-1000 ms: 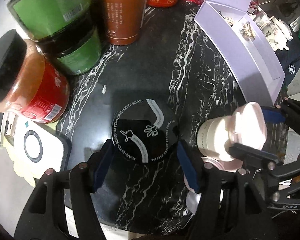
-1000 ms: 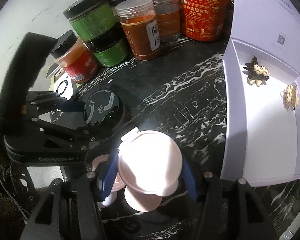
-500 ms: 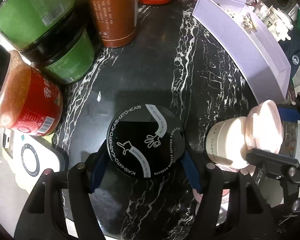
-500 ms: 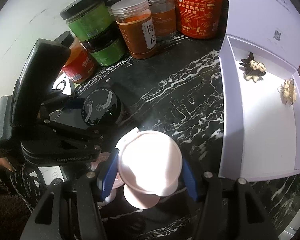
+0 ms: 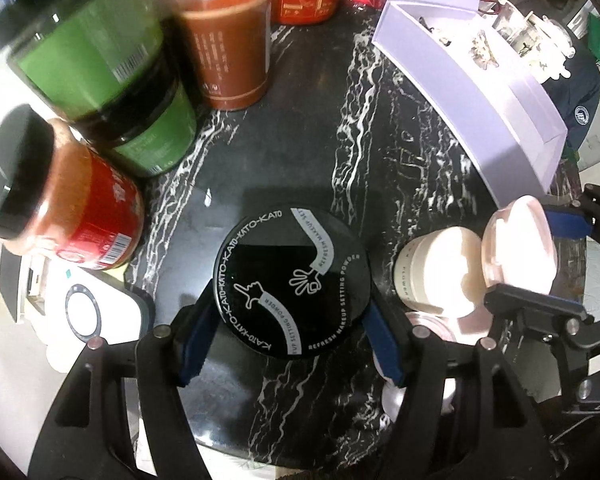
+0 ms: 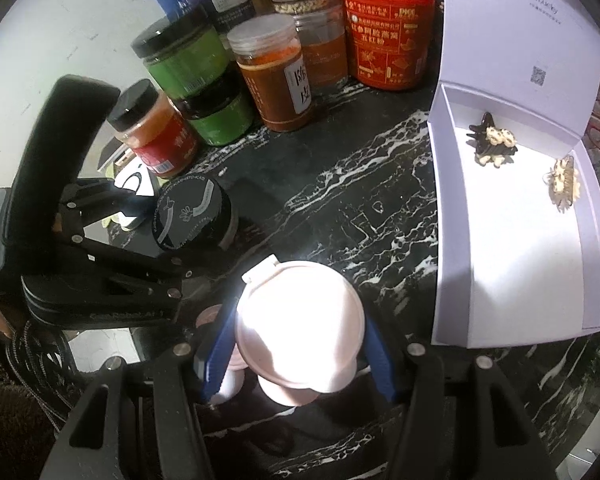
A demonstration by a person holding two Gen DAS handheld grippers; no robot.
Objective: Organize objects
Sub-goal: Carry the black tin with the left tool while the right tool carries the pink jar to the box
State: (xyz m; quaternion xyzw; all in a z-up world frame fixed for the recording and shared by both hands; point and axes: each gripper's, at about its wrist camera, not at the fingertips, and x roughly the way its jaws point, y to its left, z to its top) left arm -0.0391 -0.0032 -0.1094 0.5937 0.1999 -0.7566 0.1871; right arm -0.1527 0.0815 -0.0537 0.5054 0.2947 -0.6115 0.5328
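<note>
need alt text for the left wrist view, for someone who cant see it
The left gripper straddles a black round KATO setting powder case on a black marble table. At right, the right gripper holds a pale pink jar. Food jars stand at upper left, an open white box at upper right.

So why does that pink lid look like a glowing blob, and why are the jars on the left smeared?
Right wrist view: hard light overexposes the pink lid, washing out its detail; the fisheye bends the white box. Left wrist view: the green jars and red jar near the rim are blurred and stretched, while the black powder compact reads sharp.
</note>
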